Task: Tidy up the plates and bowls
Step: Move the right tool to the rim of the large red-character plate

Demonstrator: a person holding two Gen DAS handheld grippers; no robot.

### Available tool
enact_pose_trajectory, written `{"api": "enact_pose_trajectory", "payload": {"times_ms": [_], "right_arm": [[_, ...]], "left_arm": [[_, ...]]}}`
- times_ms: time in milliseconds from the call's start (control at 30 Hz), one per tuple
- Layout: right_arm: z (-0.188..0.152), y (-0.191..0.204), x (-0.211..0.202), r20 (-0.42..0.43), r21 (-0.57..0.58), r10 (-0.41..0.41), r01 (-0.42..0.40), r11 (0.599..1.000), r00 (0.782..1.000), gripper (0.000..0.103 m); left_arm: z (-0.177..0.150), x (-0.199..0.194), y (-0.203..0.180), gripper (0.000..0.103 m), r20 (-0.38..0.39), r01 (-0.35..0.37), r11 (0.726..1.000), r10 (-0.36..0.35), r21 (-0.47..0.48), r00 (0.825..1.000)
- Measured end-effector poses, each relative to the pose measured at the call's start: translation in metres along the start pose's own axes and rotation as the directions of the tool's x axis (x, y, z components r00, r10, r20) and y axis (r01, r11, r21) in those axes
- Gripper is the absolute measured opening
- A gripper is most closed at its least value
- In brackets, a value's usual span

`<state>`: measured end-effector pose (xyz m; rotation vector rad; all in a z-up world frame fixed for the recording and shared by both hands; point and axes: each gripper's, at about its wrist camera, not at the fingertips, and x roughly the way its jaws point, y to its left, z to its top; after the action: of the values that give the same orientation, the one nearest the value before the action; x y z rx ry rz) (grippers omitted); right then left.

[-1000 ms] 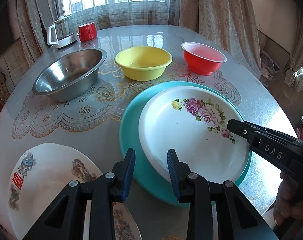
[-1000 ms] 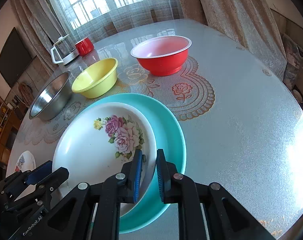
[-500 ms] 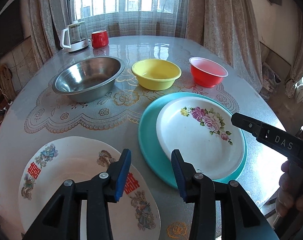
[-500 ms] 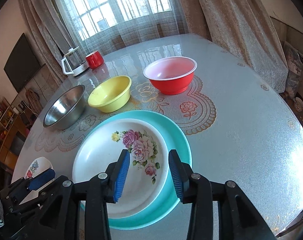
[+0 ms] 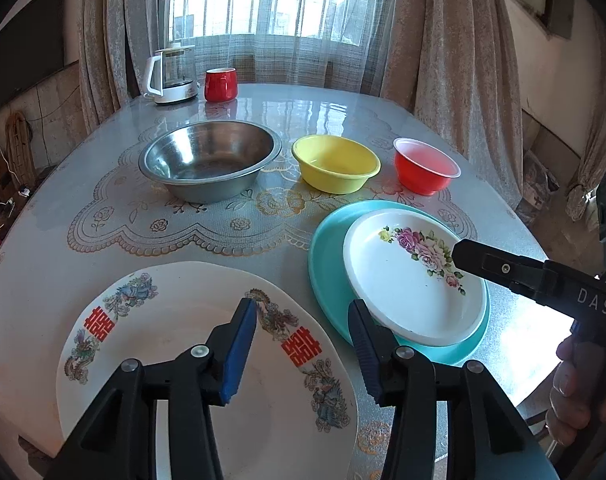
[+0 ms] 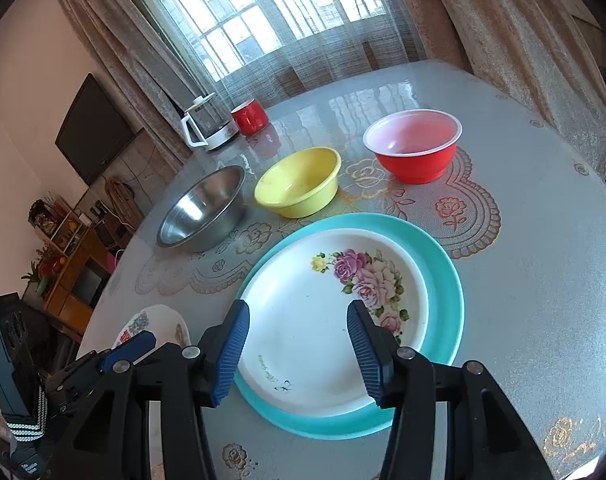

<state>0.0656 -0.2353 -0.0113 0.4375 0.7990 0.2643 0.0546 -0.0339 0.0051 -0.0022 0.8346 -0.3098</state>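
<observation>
While both jaws have just been opening with nothing between them, the left tool [image 5: 299,324] hangs over the double-happiness plate [image 5: 175,332] and the right tool [image 6: 297,332] over the floral plate [image 6: 327,320], stacked on the teal plate [image 6: 443,280]; 3 bowls sit beyond on the desk [image 6: 543,280].

bare table [image 6: 543,280] right of stacked plates [image 6: 443,280], bowls [image 6: 299,188] behind (close-set)

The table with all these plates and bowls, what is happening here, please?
A person is sorting dishes with two tools. The white rose-patterned plate already lies in the larger turquoise plate. The right hand-held gripper hangs over it, jaws just opened, holding nothing. The left hand-held gripper is open too, above the white plate with red characters, which lies apart. The steel bowl, yellow bowl and red bowl stand separately in a row, not yet stacked.
</observation>
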Motion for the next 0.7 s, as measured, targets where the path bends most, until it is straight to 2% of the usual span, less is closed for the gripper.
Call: {"api": "enact_pose_trajectory", "payload": {"times_ms": [233, 400, 533, 700], "right_arm": [[-0.011, 0.025, 0.005, -0.059, -0.063, 0.119, -0.123, 0.990, 0.991, 0.052], [-0.027, 0.043, 0.014, -0.153, -0.115, 0.201, -0.220, 0.969, 0.967, 0.052], [-0.041, 0.053, 0.023, -0.218, -0.148, 0.226, -0.261, 0.954, 0.949, 0.052], [-0.051, 0.059, 0.035, -0.259, -0.138, 0.247, -0.289, 0.947, 0.934, 0.052]], "left_arm": [[-0.006, -0.022, 0.031, 0.057, 0.061, -0.037, 0.999, 0.039, -0.026, 0.997], [-0.014, -0.037, 0.070, 0.058, 0.082, -0.077, 0.992, 0.085, -0.098, 0.993], [-0.019, -0.044, 0.104, 0.058, 0.068, -0.094, 0.977, 0.109, -0.192, 0.992], [-0.032, -0.052, 0.137, 0.058, 0.072, -0.115, 0.959, 0.138, -0.260, 0.988]]}}
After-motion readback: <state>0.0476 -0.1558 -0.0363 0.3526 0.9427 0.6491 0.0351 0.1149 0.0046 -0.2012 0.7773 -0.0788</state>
